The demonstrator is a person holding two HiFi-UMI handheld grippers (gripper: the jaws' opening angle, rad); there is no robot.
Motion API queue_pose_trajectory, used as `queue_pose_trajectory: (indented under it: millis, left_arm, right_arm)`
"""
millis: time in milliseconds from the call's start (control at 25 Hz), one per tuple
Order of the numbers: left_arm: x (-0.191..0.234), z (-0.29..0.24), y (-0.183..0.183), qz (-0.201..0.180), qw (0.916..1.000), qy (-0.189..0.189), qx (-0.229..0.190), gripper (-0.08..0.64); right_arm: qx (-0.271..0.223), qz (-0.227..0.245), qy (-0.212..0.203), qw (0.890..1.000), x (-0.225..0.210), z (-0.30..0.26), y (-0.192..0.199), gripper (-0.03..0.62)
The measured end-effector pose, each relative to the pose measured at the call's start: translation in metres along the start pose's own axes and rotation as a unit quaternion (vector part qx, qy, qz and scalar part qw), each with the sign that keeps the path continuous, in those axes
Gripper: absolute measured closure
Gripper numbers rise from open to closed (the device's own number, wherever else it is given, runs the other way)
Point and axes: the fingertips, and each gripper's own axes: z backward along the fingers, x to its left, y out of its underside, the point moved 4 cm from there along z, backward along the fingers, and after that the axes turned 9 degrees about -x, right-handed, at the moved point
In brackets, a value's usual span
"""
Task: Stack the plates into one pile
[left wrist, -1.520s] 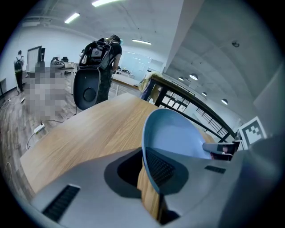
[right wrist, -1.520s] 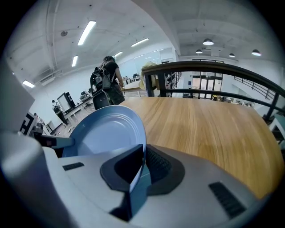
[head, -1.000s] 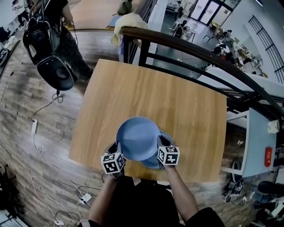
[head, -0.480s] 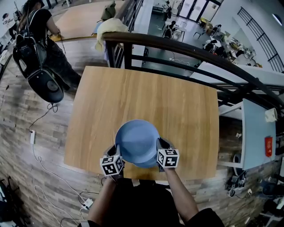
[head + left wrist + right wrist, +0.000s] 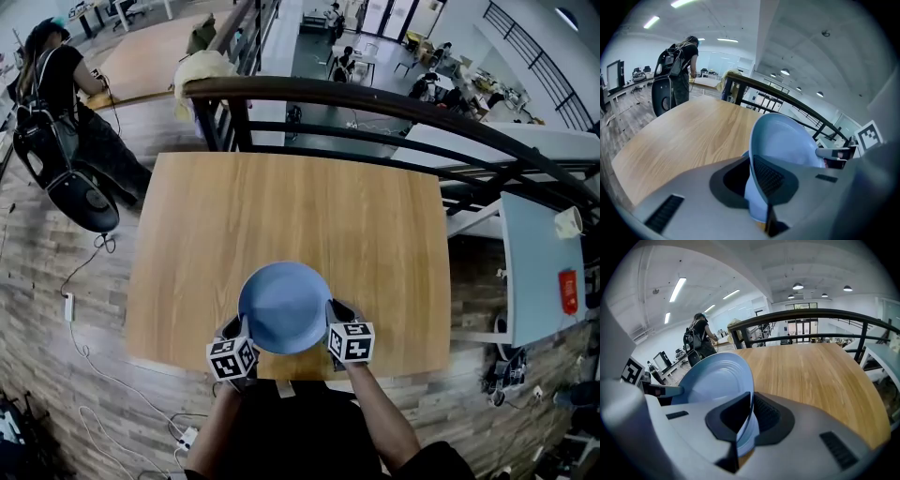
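Here, a blue plate (image 5: 284, 307) hangs roughly level just above the near edge of a wooden table (image 5: 281, 202), carried between two hand-held grippers. The left gripper (image 5: 241, 330) pinches the plate's left rim and the right gripper (image 5: 330, 317) pinches the opposite rim, each pair of jaws clamped tight on the thin lip. The two-sided hold likely keeps the plate flat and steady for lowering onto a pile. No second plate shows on the table, and whether one lies hidden beneath the carried plate cannot be told. The table top is pale, straight-grained wood. Past the table's far edge curves a dark railing (image 5: 375, 94), with an office floor visible beyond it. To the table's left, cables (image 5: 80, 281) trail over plank flooring (image 5: 28, 272), where a person with a backpack (image 5: 56, 89) stands.
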Motion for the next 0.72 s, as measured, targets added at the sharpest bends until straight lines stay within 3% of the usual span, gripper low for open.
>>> queue_pose_trajectory:
  millis: [320,720]
  left_arm:
    - [-0.024,0.012,0.021,-0.006,0.9999,-0.004,0.013,0.518]
    - [-0.015,0.024,0.046,-0.013,0.9986,0.002,0.051,0.518]
  right_arm:
    - [0.007,-0.015,-0.012,1.000,-0.019,0.024,0.012,0.549]
    - [0.027,-0.031,-0.007,0.999,-0.012,0.039,0.048,0.549]
